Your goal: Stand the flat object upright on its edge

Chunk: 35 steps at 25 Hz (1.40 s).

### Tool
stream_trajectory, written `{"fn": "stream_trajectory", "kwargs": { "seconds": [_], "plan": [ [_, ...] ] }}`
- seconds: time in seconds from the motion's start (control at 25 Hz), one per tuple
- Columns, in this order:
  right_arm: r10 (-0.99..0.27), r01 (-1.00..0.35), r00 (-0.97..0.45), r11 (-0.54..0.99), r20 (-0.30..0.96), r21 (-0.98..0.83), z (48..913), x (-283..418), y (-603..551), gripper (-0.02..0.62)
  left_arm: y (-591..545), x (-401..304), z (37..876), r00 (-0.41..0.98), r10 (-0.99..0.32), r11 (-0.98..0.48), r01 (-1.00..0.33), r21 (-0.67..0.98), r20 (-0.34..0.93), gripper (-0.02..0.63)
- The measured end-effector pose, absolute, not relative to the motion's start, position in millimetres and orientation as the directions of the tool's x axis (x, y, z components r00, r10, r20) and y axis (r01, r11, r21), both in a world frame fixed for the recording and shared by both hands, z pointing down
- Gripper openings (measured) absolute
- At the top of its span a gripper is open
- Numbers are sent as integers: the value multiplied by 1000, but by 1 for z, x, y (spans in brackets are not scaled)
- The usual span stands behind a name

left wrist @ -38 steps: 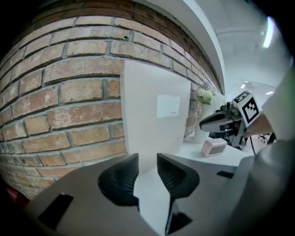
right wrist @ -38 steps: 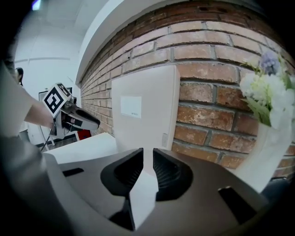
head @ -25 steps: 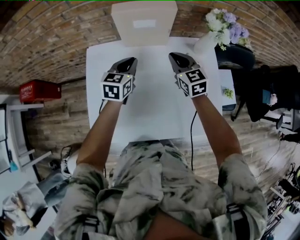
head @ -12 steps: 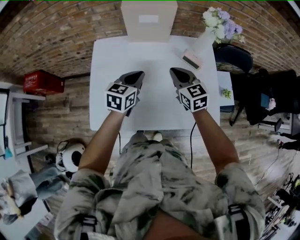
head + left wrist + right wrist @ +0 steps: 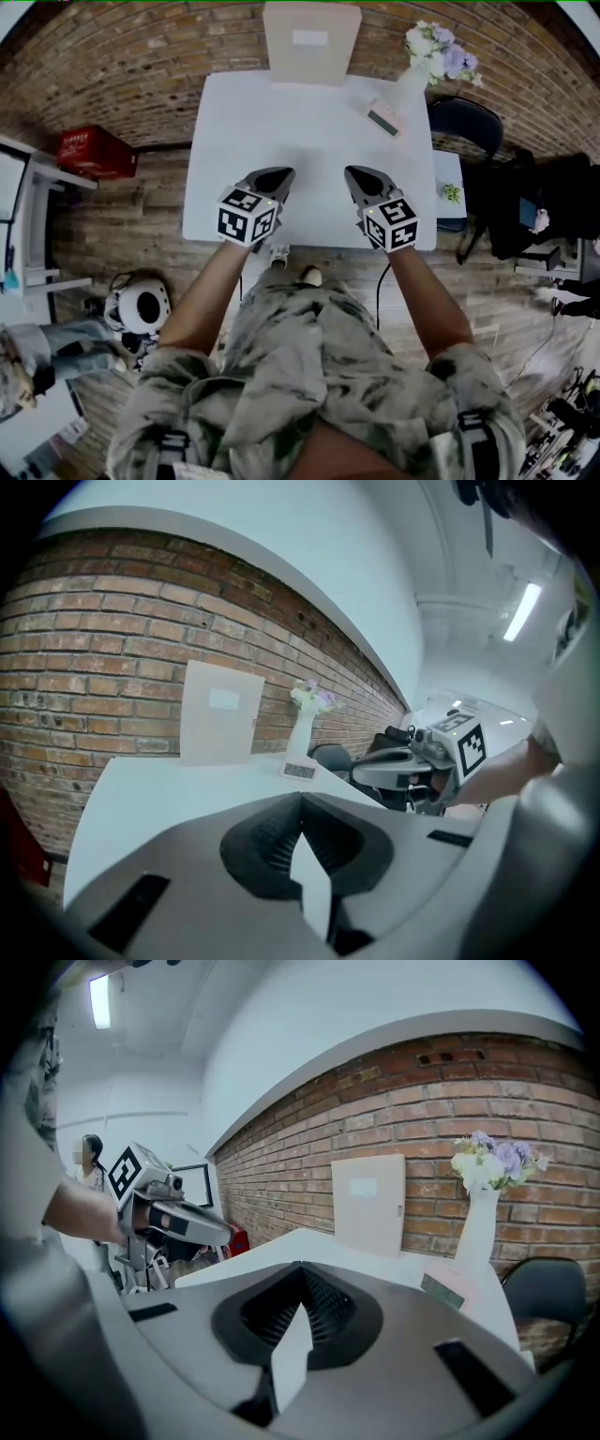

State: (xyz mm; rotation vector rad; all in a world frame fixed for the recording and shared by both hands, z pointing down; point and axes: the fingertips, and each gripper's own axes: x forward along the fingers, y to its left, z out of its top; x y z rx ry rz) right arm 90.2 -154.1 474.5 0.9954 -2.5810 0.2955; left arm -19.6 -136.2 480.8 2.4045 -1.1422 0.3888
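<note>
A flat beige board (image 5: 311,42) stands upright at the far edge of the white table (image 5: 309,131), against the brick wall. It also shows in the left gripper view (image 5: 221,726) and in the right gripper view (image 5: 367,1204). My left gripper (image 5: 272,178) and right gripper (image 5: 361,178) hover side by side over the table's near half, well short of the board. Both point towards it. The left gripper (image 5: 302,799) is shut with nothing in its jaws, and so is the right gripper (image 5: 302,1269).
A white vase of flowers (image 5: 436,52) stands at the table's far right corner, with a small pink device (image 5: 382,116) lying beside it. A dark chair (image 5: 466,122) is to the right of the table. A red box (image 5: 94,152) sits on the floor to the left.
Both grippers have drawn back together from near the board towards the table's near edge. The head view has backed away with them, bringing the pink device into sight.
</note>
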Motion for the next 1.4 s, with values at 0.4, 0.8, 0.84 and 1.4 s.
{"fn": "stream_trajectory", "kwargs": {
  "seconds": [0.4, 0.8, 0.84, 1.4],
  "plan": [
    [-586, -662, -705, 746, 400, -75, 469, 106, -89, 21, -67, -8, 479, 633, -642, -550, -774, 314, 432, 25],
    [-552, -639, -725, 762, 411, -103, 471, 114, -52, 21, -26, -5, 479, 634, -637, -532, -773, 346, 439, 25],
    [-549, -636, -728, 764, 411, -105, 471, 113, -49, 21, -23, -6, 479, 633, -638, -529, -774, 348, 438, 25],
    [-514, -610, -749, 782, 419, -132, 471, 111, -23, 21, 5, -13, 485, 641, -622, -500, -767, 401, 450, 25]
  ]
}}
